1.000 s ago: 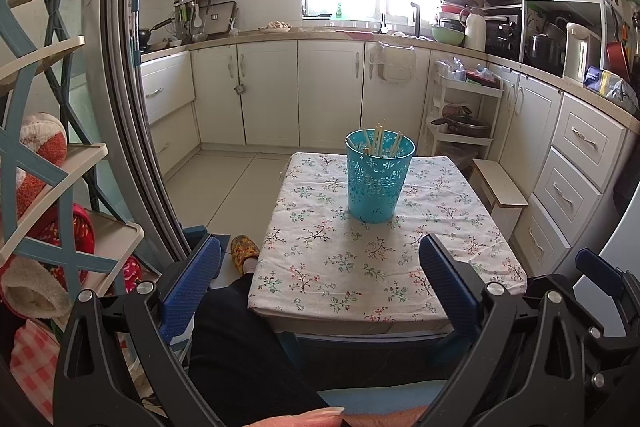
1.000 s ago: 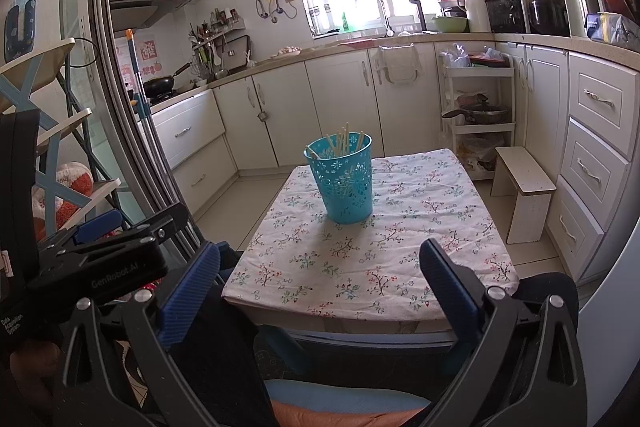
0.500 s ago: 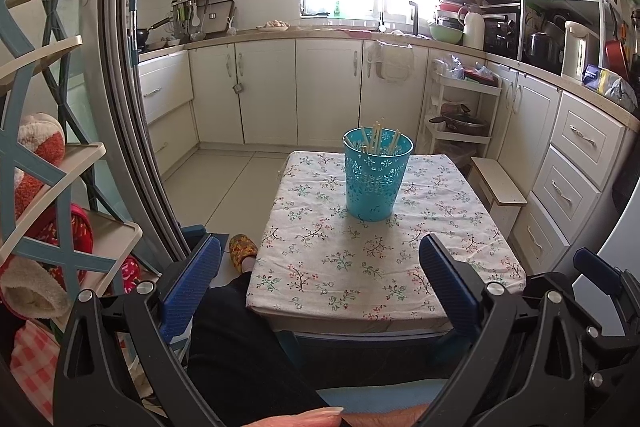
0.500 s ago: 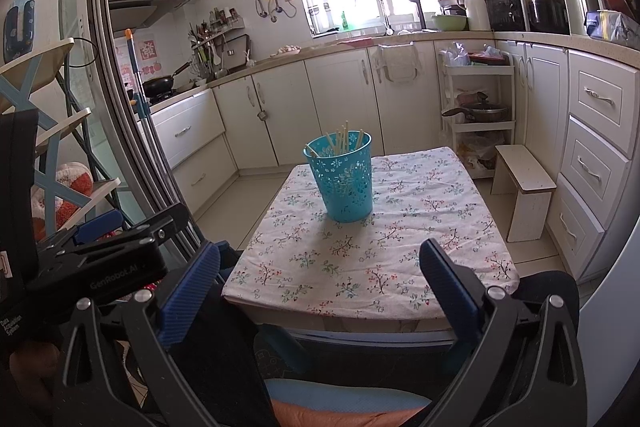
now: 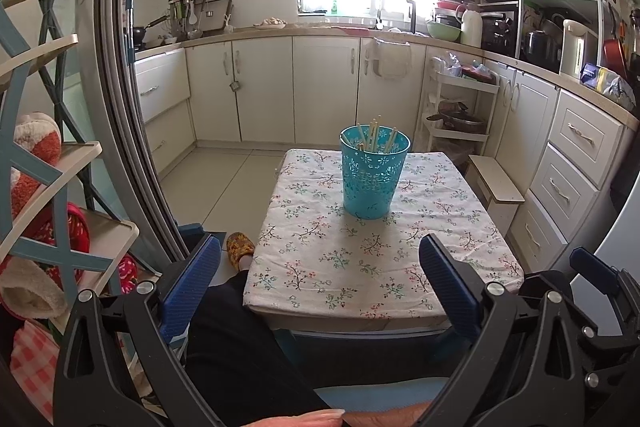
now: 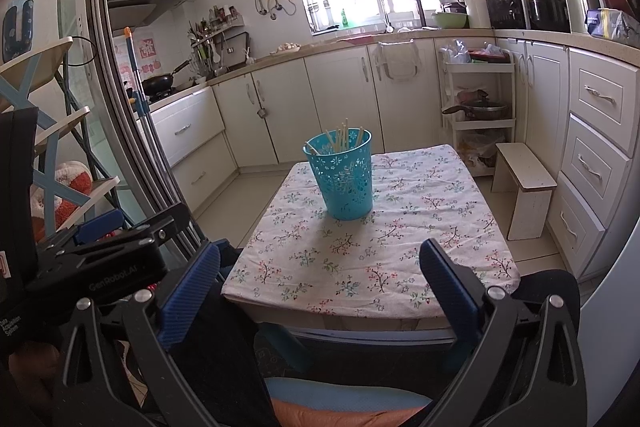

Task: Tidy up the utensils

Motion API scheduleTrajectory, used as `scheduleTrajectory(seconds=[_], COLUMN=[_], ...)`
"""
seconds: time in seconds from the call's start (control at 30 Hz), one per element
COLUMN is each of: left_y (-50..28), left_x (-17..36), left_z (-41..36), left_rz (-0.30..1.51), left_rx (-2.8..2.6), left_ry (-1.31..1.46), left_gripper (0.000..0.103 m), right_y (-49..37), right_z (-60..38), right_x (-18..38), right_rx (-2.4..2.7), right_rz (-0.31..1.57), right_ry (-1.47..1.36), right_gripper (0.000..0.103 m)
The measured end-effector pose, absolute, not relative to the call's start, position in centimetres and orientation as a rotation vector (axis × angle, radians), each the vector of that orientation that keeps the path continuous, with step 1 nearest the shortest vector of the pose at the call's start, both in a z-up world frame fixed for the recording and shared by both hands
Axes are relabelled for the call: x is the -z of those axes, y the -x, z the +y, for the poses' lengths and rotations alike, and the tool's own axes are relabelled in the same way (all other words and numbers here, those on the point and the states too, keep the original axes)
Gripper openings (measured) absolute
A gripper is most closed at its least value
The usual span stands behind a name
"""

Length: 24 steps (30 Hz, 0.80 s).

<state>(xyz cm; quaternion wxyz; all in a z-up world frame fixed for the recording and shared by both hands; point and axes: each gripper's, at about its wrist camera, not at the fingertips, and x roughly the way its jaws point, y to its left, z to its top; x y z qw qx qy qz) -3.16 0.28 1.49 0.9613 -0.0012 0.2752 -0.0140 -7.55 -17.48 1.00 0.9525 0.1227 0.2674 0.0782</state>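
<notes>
A teal perforated holder (image 5: pixel 374 177) (image 6: pixel 345 174) stands upright on the small table (image 5: pixel 440 235) (image 6: pixel 424 223) with a floral cloth. Several pale chopsticks (image 5: pixel 374 135) (image 6: pixel 342 137) lean inside it, their tips above the rim. My left gripper (image 5: pixel 320 281) is open and empty, held back over the table's near edge, well short of the holder. My right gripper (image 6: pixel 320 281) is likewise open and empty at the near edge. The left gripper's black body (image 6: pixel 100 259) shows at the left of the right wrist view.
A person's dark-trousered leg (image 5: pixel 240 339) and slippered foot (image 5: pixel 240 247) lie below the table's near left corner. A shelf rack (image 5: pixel 52 187) with plush items stands left, a white stool (image 5: pixel 496 187) right of the table, cabinets (image 5: pixel 320 87) behind.
Both grippers stay open and barely shift; the left wrist view drifts very slightly, so the holder sits a touch higher in it.
</notes>
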Motion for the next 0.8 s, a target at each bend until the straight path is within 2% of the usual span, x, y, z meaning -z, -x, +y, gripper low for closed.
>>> scheduleTrajectory(seconds=[0.8], left_y=[3.03], left_x=[-0.99], left_z=[0.02], left_rz=[0.561], left_rx=[0.119], left_ry=[0.038], left_gripper=[0.096], right_y=[6.82], right_z=[-17.82], right_x=[-0.55], right_rx=[-0.16], right_rz=[0.571], right_ry=[-0.261], right_gripper=[0.096])
